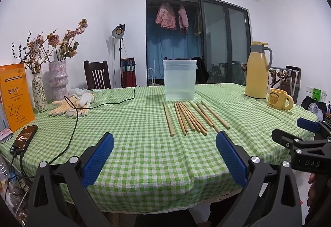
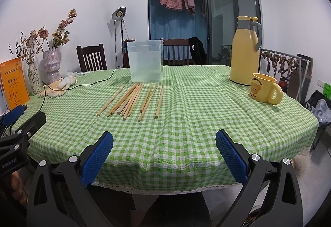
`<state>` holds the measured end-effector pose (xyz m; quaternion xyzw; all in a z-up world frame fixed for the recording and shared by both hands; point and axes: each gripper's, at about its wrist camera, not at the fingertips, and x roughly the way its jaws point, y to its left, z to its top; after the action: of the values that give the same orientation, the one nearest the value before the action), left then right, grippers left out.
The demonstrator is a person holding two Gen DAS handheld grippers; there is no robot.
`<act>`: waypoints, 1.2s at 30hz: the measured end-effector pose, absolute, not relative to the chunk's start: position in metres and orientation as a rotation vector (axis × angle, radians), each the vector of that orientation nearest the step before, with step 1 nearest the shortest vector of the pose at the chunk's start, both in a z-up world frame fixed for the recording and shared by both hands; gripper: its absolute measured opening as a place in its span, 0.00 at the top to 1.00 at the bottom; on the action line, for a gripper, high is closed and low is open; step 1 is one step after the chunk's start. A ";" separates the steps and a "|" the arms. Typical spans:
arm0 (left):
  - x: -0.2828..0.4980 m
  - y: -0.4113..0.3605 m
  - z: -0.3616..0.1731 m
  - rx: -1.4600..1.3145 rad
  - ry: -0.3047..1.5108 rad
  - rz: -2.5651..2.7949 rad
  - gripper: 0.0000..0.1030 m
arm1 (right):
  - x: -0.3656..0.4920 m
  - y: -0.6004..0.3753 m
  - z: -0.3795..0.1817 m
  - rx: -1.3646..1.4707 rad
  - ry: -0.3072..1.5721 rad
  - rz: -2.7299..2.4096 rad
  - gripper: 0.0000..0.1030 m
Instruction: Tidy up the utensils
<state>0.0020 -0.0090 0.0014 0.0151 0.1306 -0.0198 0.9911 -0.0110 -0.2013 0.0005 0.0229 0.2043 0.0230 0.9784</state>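
Holding a gripper in each hand, I face a counter (image 1: 134,133) covered with a green and white checked cloth; the clear plastic tub (image 1: 179,80) near its middle is my landmark.

Far left of the tub, against the wall, an orange book (image 1: 15,96) stands upright. Below it a dark phone (image 1: 23,139) lies flat at the counter edge, with a thin black cable (image 1: 74,121) running from it across the cloth toward the tub. Next to the book stand two vases of dried flowers: a slim patterned one (image 1: 38,93) and a wider pink speckled one (image 1: 58,80). A pair of pale work gloves (image 1: 71,105) lies in front of them, still well left of the tub.

My left gripper (image 1: 164,156) hangs over the near counter edge, below and in front of the tub, its blue-padded fingers spread wide with nothing between them.

Just in front of the tub, bamboo chopsticks (image 1: 190,118) lie loose on the cloth, side by side in a rough fan, their far ends near the tub's base. None are inside the tub.

My right gripper (image 2: 164,156) is likewise over the near edge, fingers wide apart and empty, to the right of the chopsticks.

Right of the tub stands a tall yellow thermos jug (image 1: 258,71) with a grey handle. Just in front of it sits a yellow mug (image 1: 279,98) printed with a bear.
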 end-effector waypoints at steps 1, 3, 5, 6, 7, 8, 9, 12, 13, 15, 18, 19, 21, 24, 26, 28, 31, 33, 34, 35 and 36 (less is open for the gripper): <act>0.002 -0.009 0.001 0.028 0.262 -0.040 0.07 | -0.011 -0.201 0.001 0.045 0.409 0.048 0.07; 0.002 -0.009 0.000 0.028 0.262 -0.035 0.07 | -0.012 -0.200 0.001 0.045 0.405 0.051 0.07; 0.003 -0.008 0.000 0.023 0.264 -0.033 0.07 | -0.011 -0.200 0.000 0.044 0.409 0.051 0.07; 0.004 -0.007 0.000 0.021 0.265 -0.033 0.07 | -0.011 -0.200 0.000 0.045 0.411 0.051 0.07; 0.004 -0.007 0.000 0.019 0.265 -0.033 0.07 | -0.011 -0.200 0.000 0.047 0.413 0.053 0.07; 0.004 -0.007 -0.001 0.017 0.265 -0.032 0.07 | -0.011 -0.199 -0.001 0.046 0.413 0.054 0.07; 0.004 -0.007 -0.001 0.016 0.268 -0.033 0.07 | -0.011 -0.199 -0.002 0.043 0.414 0.054 0.07; 0.005 -0.008 -0.003 0.017 0.282 -0.047 0.07 | -0.011 -0.197 -0.002 0.043 0.416 0.062 0.07; 0.005 -0.008 -0.003 0.016 0.283 -0.051 0.07 | -0.011 -0.197 -0.002 0.047 0.415 0.066 0.07; 0.004 -0.008 -0.002 0.022 0.272 -0.052 0.07 | -0.012 -0.197 0.000 0.047 0.404 0.071 0.07; 0.004 -0.007 0.000 0.020 0.260 -0.043 0.07 | -0.012 -0.196 0.002 0.047 0.394 0.076 0.07; 0.005 -0.007 0.001 0.016 0.261 -0.042 0.07 | -0.012 -0.196 0.002 0.047 0.395 0.074 0.07; 0.006 -0.007 0.001 0.015 0.263 -0.042 0.07 | -0.010 -0.197 0.003 0.050 0.398 0.068 0.07; 0.007 -0.006 0.001 0.018 0.261 -0.043 0.07 | -0.009 -0.198 0.003 0.041 0.396 0.066 0.07; 0.011 -0.005 0.002 0.029 0.252 -0.050 0.07 | -0.007 -0.199 0.002 0.028 0.391 0.059 0.07; 0.017 -0.003 0.002 0.042 0.234 -0.047 0.07 | -0.003 -0.201 0.000 0.028 0.391 0.056 0.07; 0.031 0.001 0.000 0.020 0.259 -0.033 0.07 | 0.007 -0.202 -0.005 0.016 0.418 0.077 0.07; 0.040 0.006 -0.001 -0.014 0.279 -0.044 0.07 | 0.015 -0.200 -0.006 -0.012 0.438 0.082 0.07; 0.046 0.008 -0.003 -0.023 0.294 -0.039 0.07 | 0.017 -0.199 -0.006 -0.026 0.436 0.077 0.07; 0.052 0.008 -0.004 -0.023 0.308 -0.037 0.07 | 0.022 -0.198 -0.005 -0.043 0.437 0.069 0.07; 0.058 0.008 -0.005 -0.017 0.323 -0.038 0.07 | 0.025 -0.197 -0.004 -0.045 0.441 0.073 0.07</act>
<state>0.0582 0.0082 -0.0048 -0.0086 0.1608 -0.0190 0.9868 0.0249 -0.1973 -0.0039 -0.0224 0.2185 0.0360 0.9749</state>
